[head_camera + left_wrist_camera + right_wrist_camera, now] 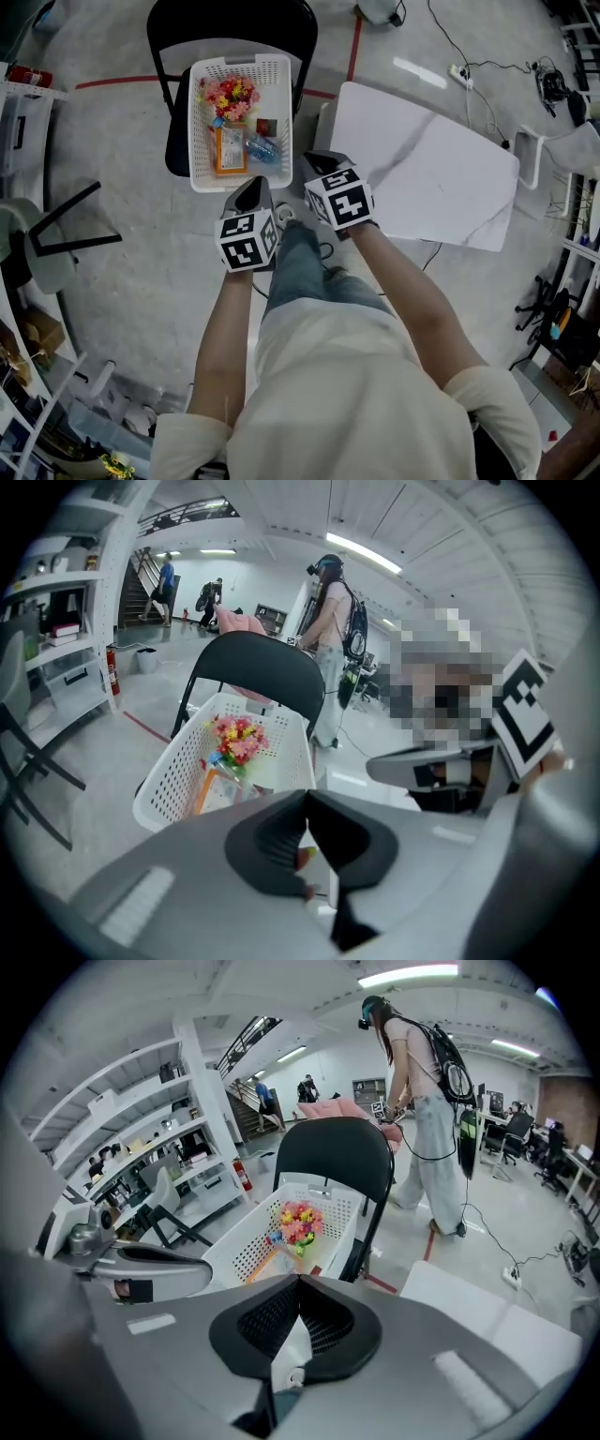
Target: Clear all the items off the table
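Note:
A white perforated basket (pixel 199 141) sits on a black chair (pixel 234 23). It holds a bunch of bright flowers (pixel 232 97), an orange packet (pixel 229 150) and a small blue bottle (pixel 262 148). The white marbled table (pixel 422 173) stands to the right of it. My left gripper (pixel 251 192) and right gripper (pixel 317 164) hover side by side just short of the basket's near rim, both shut with nothing between the pads. In the left gripper view the jaws (pixel 307 794) meet in front of the basket (pixel 178 780). In the right gripper view the jaws (pixel 299 1281) meet below the flowers (pixel 298 1222).
Red tape lines (pixel 122 82) cross the grey floor. A grey chair (pixel 37 244) stands at the left, shelving along the left edge, and cables with a power strip (pixel 459 72) lie beyond the table. A person with a backpack (pixel 412 1072) stands behind the black chair.

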Motion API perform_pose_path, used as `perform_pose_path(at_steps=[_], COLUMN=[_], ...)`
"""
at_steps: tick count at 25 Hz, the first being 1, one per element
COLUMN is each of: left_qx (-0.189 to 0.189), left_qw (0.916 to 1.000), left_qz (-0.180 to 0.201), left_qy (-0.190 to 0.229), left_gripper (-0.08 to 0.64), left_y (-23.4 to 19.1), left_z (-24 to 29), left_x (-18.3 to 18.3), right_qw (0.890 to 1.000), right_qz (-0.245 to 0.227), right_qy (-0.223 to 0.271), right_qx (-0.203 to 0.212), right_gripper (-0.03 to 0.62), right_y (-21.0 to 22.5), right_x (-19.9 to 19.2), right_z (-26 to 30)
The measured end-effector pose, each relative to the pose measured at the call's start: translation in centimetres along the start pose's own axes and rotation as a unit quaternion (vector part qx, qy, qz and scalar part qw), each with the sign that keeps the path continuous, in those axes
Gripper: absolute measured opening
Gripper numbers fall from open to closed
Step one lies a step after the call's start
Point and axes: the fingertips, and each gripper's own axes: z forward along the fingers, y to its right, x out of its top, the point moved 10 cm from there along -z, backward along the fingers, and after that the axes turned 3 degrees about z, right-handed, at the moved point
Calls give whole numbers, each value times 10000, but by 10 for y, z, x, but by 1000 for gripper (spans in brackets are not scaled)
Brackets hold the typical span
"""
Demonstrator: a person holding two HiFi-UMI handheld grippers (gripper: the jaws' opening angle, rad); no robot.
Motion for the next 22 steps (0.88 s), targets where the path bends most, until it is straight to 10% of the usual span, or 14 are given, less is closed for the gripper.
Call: perform_pose_path(at_steps=[22], left_qx=[-760], left_qw=[9926], left_qz=[940], left_qy=[86], left_gripper=[9], left_y=[174], left_z=[-70], left_x=[-115], right_qw=[9919], right_qz=[818], right_qy=[668], right_qx=[-701], right_gripper=[0], right_y=[29], right_x=[-191], right_z=[-177])
